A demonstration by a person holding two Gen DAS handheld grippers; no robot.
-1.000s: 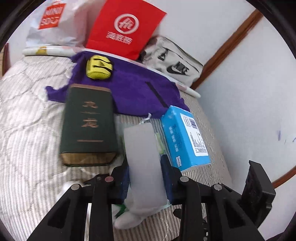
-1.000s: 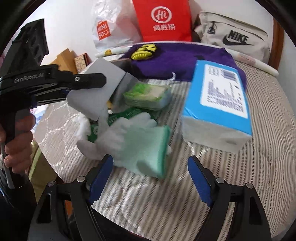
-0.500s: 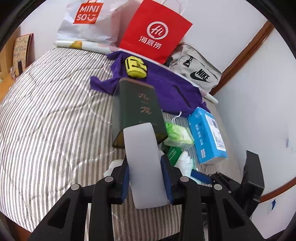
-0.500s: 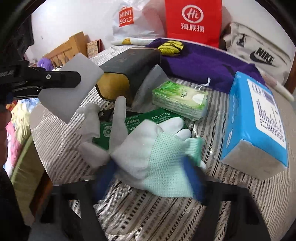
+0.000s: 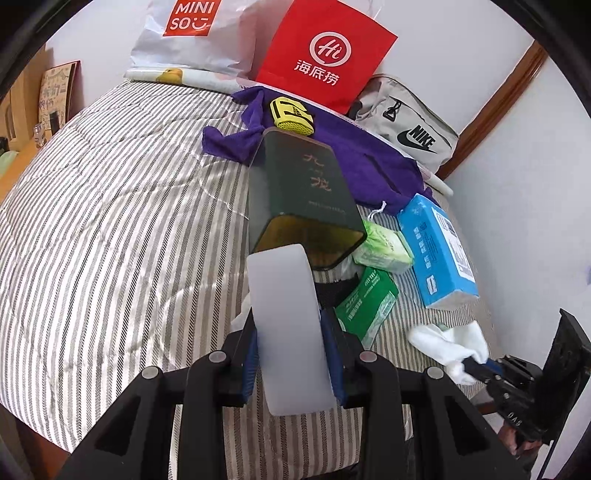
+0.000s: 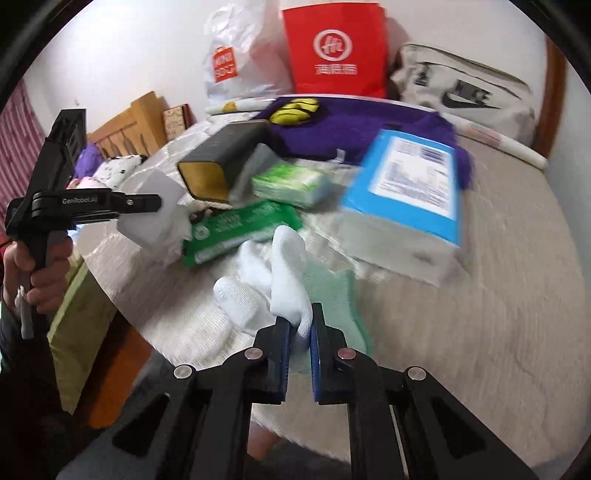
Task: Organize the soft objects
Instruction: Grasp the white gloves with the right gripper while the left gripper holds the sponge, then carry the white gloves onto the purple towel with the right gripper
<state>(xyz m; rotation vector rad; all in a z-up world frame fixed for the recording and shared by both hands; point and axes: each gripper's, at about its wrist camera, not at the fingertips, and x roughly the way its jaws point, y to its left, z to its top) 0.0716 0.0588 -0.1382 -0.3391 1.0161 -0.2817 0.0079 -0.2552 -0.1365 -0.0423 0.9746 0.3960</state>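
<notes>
My left gripper (image 5: 290,328) is shut on a white foam block (image 5: 284,288), held above the striped bed (image 5: 110,240) in front of a dark green tin (image 5: 306,195). The right wrist view shows that block (image 6: 151,218) at the left, in the left gripper (image 6: 140,203). My right gripper (image 6: 299,325) has its jaws closing, and the blue pads pinch a white glove (image 6: 284,273) with a green cuff near the bed's near edge. The glove (image 5: 447,343) also shows at the lower right of the left wrist view, hanging from the right gripper (image 5: 476,365).
A green packet (image 5: 365,299), a green tissue pack (image 5: 384,247) and a blue tissue box (image 5: 436,247) lie beside the tin. Behind are a purple cloth (image 5: 354,155), a yellow pouch (image 5: 291,118), a red bag (image 5: 325,55), a white bag (image 5: 192,33) and a grey bag (image 5: 406,122). A wall runs along the right.
The right jaws went from wide open to pinched on the glove and drew it off the green packet toward the bed's near edge. The left gripper pulled back with the block.
</notes>
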